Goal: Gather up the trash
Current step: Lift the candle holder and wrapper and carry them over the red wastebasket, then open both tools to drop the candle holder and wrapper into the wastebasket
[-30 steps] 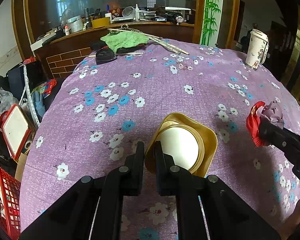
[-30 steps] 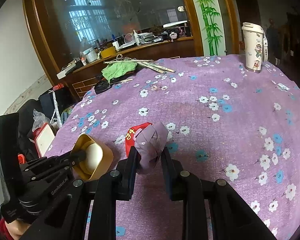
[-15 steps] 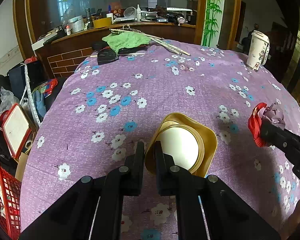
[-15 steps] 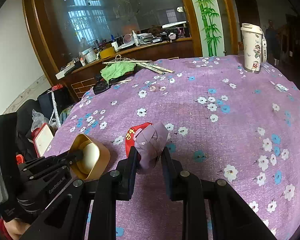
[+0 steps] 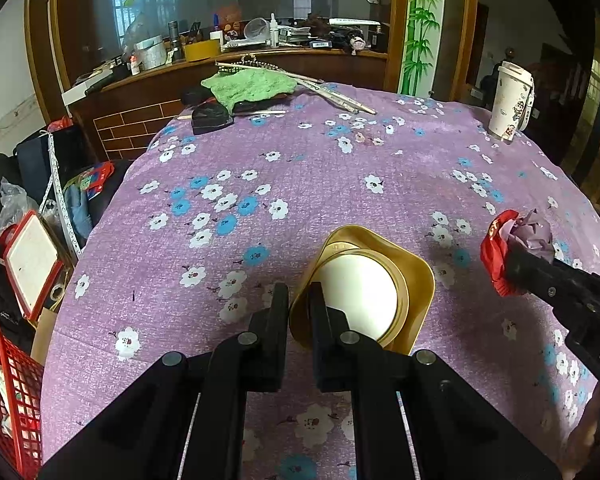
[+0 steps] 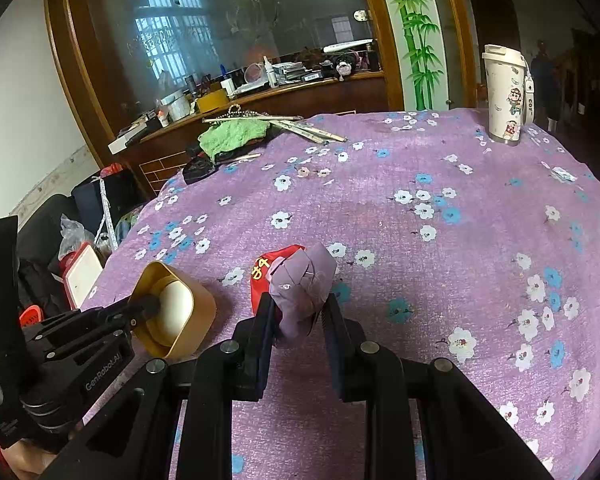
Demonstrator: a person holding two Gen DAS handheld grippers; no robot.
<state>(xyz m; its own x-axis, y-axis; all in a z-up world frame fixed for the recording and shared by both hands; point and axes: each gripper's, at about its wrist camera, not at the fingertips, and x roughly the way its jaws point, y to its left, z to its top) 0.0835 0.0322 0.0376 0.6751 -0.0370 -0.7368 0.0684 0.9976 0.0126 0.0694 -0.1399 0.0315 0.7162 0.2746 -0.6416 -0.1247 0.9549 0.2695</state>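
A gold square cup with a white round inside is pinched by its near wall in my left gripper, held tilted just over the purple flowered tablecloth. The same gold cup shows at lower left in the right wrist view, on the left gripper. My right gripper is shut on a crumpled wad of purple paper with a red wrapper bunched behind it. In the left wrist view that wad and red wrapper sit at the tip of the right gripper.
A white cartoon tumbler stands at the far right of the table. A green cloth, a black pouch and long sticks lie at the far edge. A red basket stands on the floor at left, beside other clutter.
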